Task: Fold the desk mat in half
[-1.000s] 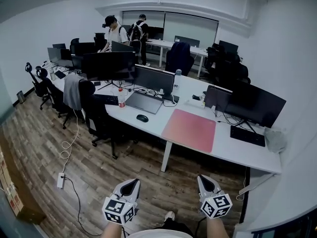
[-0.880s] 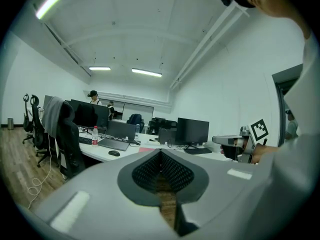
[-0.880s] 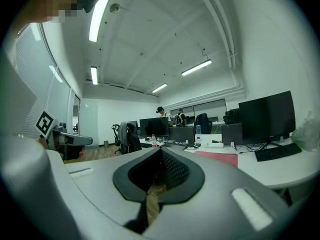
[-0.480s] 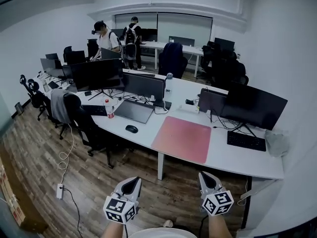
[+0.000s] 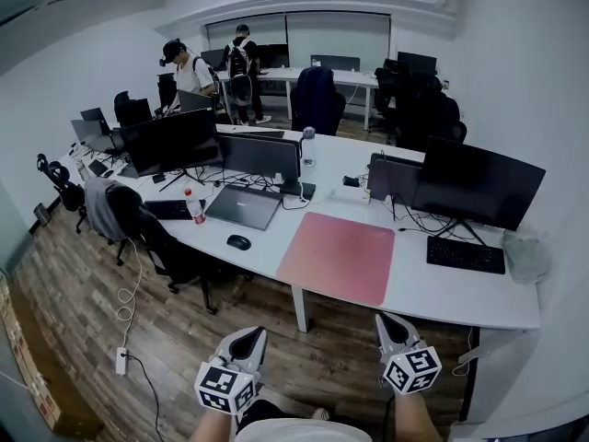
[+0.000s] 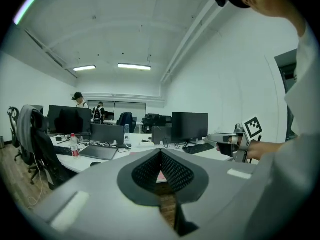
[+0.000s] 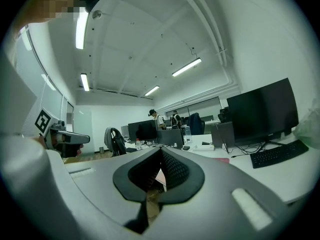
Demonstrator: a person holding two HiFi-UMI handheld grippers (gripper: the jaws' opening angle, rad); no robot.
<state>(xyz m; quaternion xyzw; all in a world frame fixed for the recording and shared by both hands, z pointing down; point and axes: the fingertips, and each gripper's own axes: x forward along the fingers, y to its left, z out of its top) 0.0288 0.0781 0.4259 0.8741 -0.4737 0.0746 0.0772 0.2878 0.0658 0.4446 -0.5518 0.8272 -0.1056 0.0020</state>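
Observation:
A pink desk mat (image 5: 338,257) lies flat on the white desk (image 5: 433,292), near its front edge, between a laptop and a black keyboard. My left gripper (image 5: 247,341) and right gripper (image 5: 390,325) are held low in front of me, above the wooden floor and well short of the desk. Both are shut with nothing between their jaws. In the left gripper view the shut jaw tips (image 6: 161,154) point toward the desk, and the right gripper (image 6: 220,138) shows at the side. In the right gripper view the jaws (image 7: 161,153) are likewise closed and empty.
On the desk stand a laptop (image 5: 241,206), a mouse (image 5: 238,242), a black keyboard (image 5: 465,254), several monitors (image 5: 479,186) and a red-capped bottle (image 5: 193,205). An office chair (image 5: 156,243) sits left of the mat. Two people (image 5: 187,72) stand at the far desks.
The desk and mat have come closer and lower in the head view as the person moved forward. Both grippers stay shut and in the same spots in the picture.

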